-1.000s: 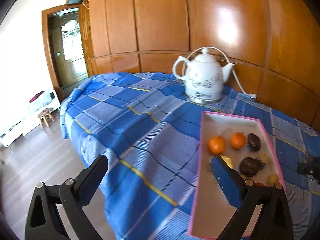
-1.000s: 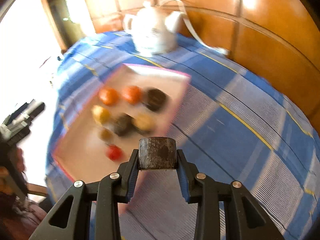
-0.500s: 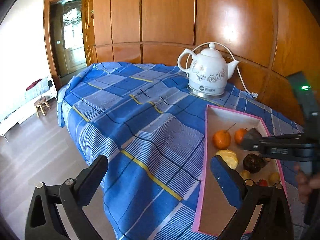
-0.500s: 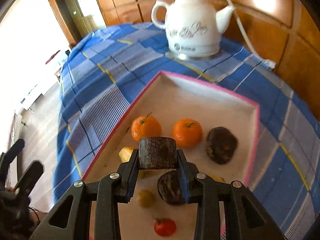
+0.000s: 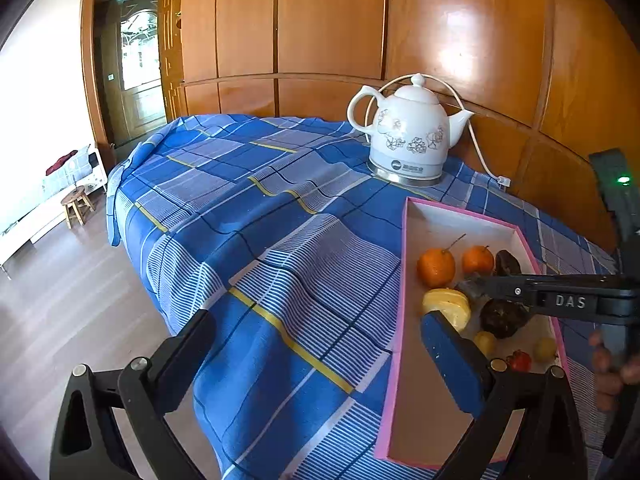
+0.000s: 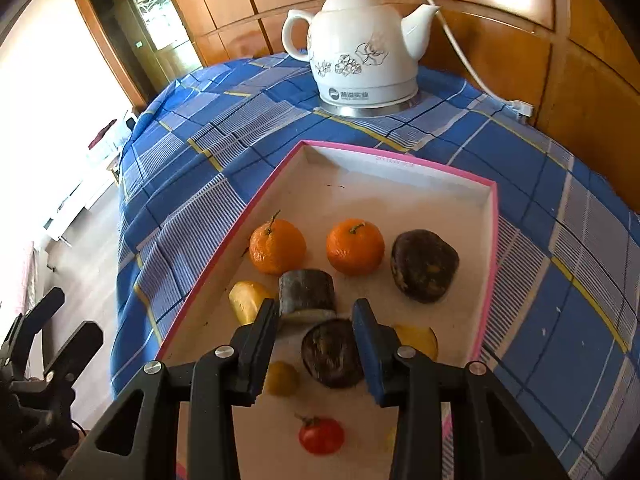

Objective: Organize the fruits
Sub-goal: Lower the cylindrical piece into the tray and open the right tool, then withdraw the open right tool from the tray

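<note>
Lying in the tray (image 6: 490,216) — dark chunk (image 6: 307,292), just ahead of the right gripper's (image 6: 316,316) parted fingers.

Tray (image 6: 490,240) on tablecloth (image 6: 200,184), kettle (image 6: 360,48) behind it; fruits in tray: two oranges (image 6: 277,246) side by side, tomato (image 6: 321,435) at front.
</note>
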